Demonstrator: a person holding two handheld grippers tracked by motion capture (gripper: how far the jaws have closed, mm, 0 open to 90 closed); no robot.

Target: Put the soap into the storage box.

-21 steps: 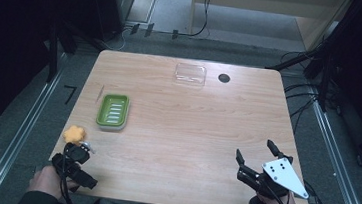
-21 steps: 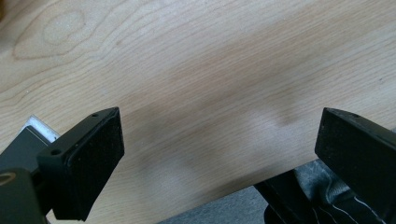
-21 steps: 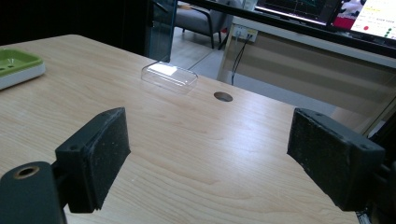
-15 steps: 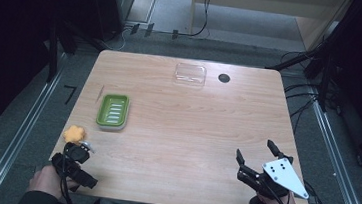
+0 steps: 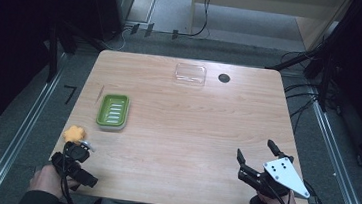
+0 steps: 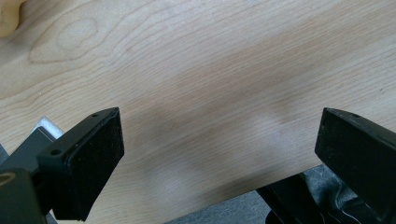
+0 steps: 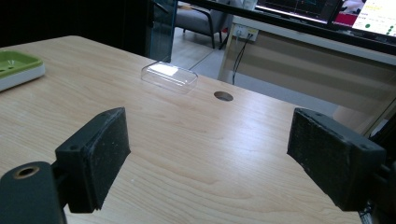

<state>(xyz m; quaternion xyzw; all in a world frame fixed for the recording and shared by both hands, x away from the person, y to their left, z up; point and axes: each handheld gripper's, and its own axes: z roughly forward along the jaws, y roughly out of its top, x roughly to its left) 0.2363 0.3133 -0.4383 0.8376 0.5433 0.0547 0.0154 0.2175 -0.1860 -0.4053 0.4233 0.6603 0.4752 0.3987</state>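
Left hand-held gripper (image 6: 219, 154) spread wide over bare table (image 6: 224, 70), right hand-held gripper (image 7: 210, 158) wide apart, nothing gripped

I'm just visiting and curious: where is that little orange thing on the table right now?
In the high view the orange thing lies at the table's near-left edge, just ahead of the left gripper and nearer the person than the green dish.

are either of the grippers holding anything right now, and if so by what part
Nothing is held. The left gripper and the right gripper both stand open over bare table, with only wood between the jaws.
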